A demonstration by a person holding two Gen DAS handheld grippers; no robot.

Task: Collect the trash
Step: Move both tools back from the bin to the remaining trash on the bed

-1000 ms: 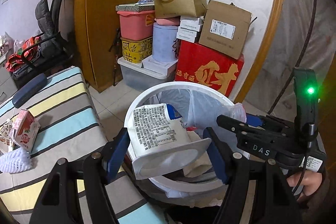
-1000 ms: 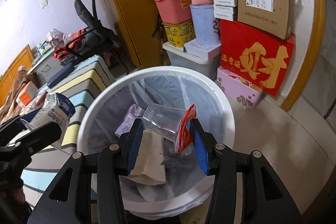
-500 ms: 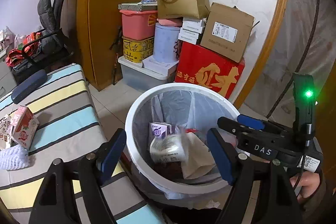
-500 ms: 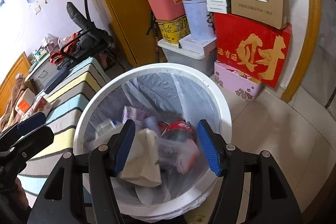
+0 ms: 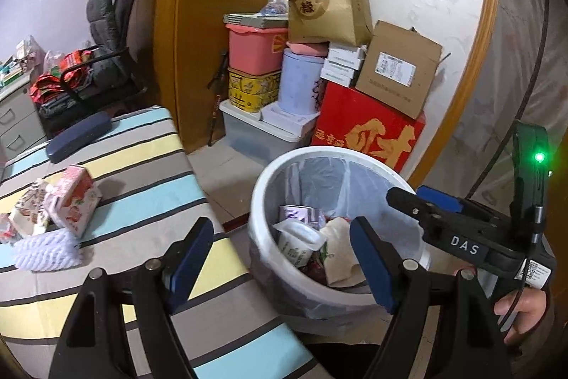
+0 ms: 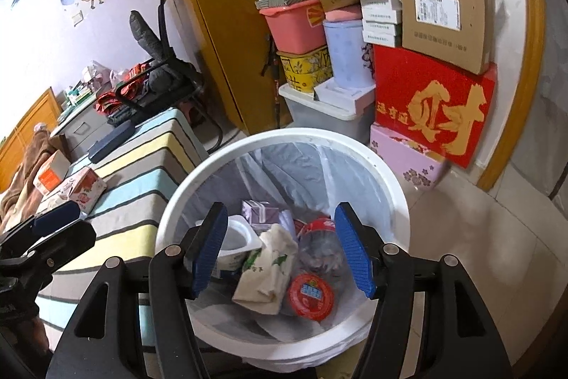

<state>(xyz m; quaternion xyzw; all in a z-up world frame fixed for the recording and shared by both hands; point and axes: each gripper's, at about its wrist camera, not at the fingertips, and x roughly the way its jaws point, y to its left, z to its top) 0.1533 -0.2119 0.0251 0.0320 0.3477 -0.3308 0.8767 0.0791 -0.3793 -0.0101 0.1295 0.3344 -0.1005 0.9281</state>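
Observation:
A white trash bin [image 6: 390, 198] with a clear liner stands on the floor beside a striped table; it also shows in the left wrist view [image 5: 262, 187]. Inside lie a white yogurt cup [image 6: 236, 238], a clear plastic cup with a red lid [image 6: 312, 295], a paper bag [image 6: 266, 269] and a purple carton [image 6: 259, 210]. My right gripper [image 6: 280, 251] is open and empty above the bin. My left gripper [image 5: 280, 258] is open and empty at the bin's left edge. A red-and-white carton [image 5: 74, 198] and a white foam net [image 5: 46, 251] lie on the table.
The striped table [image 5: 142, 173] carries a dark blue case [image 5: 80, 135] and more wrappers at its left end. Stacked boxes, a red box [image 6: 433, 112] and a brown paper bag stand against the wall behind the bin. A black chair [image 5: 106, 59] stands by the wooden door.
Both grippers opened: the yogurt cup from the left and the clear cup from the right fell into the bin. The left gripper has drawn back toward the table.

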